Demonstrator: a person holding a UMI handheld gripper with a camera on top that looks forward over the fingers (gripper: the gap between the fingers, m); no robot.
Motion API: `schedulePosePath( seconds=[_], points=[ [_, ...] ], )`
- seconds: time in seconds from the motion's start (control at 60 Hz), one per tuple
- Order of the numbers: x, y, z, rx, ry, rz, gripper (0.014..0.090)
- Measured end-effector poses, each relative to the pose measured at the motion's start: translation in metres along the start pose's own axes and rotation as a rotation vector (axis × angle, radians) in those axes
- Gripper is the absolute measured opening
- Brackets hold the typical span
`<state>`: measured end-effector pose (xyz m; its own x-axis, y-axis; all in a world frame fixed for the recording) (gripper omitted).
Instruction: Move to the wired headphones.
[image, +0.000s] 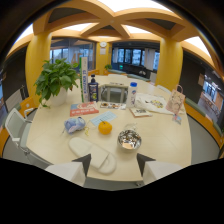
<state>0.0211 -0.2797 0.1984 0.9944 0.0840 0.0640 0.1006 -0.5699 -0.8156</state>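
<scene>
My gripper (114, 164) is open, its two dark fingertips (84, 163) wide apart over the near edge of a round cream table (165, 142), with nothing between them. A thin pale cord (86, 131), possibly the wired headphones, lies by a blue pouch (74, 124), beyond the left finger; I cannot tell for sure. Just ahead of the fingers rest a pair of white slippers (93, 152) and a metal bowl (129, 140). An orange (105, 127) sits behind the slippers.
Further back stand a potted plant (55, 80), a tall carton (83, 72), a dark bottle (93, 89), a water bottle (132, 93) and a paper bag (176, 102). A red booklet (83, 109) lies flat. Chairs (15, 127) ring the table; yellow pillars stand behind.
</scene>
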Motion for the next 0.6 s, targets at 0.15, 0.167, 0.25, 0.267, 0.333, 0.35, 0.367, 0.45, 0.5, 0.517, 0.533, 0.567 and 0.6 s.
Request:
schedulePosePath(
  seconds=[0.15,0.167,0.25,0.267,0.333,0.35,0.367,0.45,0.5,0.517,0.533,0.567,0.6],
  points=[
    [-0.007,0.01,-0.001,-0.003,0.036,0.004,0.0861],
    [-0.007,0.01,-0.001,-0.006,0.039,0.003,0.0864],
    [-0.003,0.009,0.002,-0.008,0.052,0.006,0.0862],
    [0.002,0.006,0.005,-0.011,0.052,0.006,0.0863],
    [0.012,0.005,0.016,-0.017,0.077,0.002,0.0865],
    [0.014,0.004,0.019,-0.019,0.082,0.001,0.0867],
    [0.016,0.002,0.022,-0.02,0.085,-0.001,0.0864],
    [0.024,-0.011,0.045,-0.013,0.082,-0.002,0.0867],
    [0.033,-0.018,0.061,-0.014,0.077,-0.001,0.0863],
    [0.036,-0.021,0.067,-0.015,0.078,-0.001,0.0863],
    [0.04,-0.023,0.074,-0.017,0.079,0.0,0.0864],
    [0.046,-0.028,0.088,-0.021,0.08,0.002,0.0863],
    [0.052,-0.033,0.103,-0.025,0.08,0.003,0.0863]
  ],
)
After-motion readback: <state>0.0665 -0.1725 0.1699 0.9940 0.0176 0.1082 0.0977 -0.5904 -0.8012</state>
